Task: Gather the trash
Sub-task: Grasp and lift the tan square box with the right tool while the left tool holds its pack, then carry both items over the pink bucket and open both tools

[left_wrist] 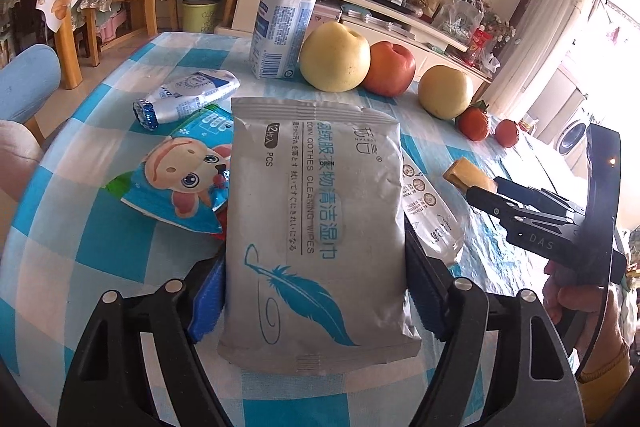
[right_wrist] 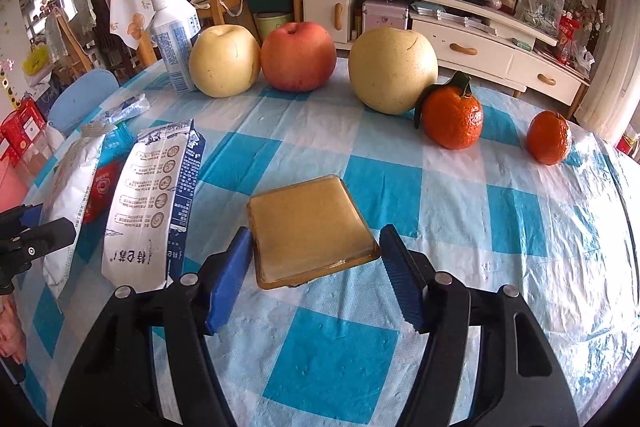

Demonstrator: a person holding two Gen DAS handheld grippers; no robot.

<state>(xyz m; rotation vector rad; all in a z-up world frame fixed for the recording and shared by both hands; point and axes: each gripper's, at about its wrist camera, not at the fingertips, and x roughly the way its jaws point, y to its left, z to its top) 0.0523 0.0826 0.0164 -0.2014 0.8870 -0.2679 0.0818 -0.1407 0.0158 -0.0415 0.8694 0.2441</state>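
Observation:
My left gripper (left_wrist: 316, 291) is shut on a grey wet-wipes packet (left_wrist: 316, 227), its blue pads against both long edges, held above the checked tablecloth (left_wrist: 100, 259). Beside it lie a cartoon snack wrapper (left_wrist: 180, 183), a crushed milk pouch (left_wrist: 188, 99) and a flattened white carton (left_wrist: 432, 215). My right gripper (right_wrist: 316, 275) holds a flat yellowish square packet (right_wrist: 308, 227) between its pads; the left pad touches it, the right pad stands slightly off. That gripper also shows in the left wrist view (left_wrist: 476, 183).
A white bottle (left_wrist: 284, 23), two pears (right_wrist: 224, 61) (right_wrist: 394, 71), an apple (right_wrist: 298, 55) and two tangerines (right_wrist: 452, 117) (right_wrist: 548, 137) stand along the far side. The flattened carton (right_wrist: 152, 203) lies left of my right gripper. Chairs and a TV cabinet stand beyond.

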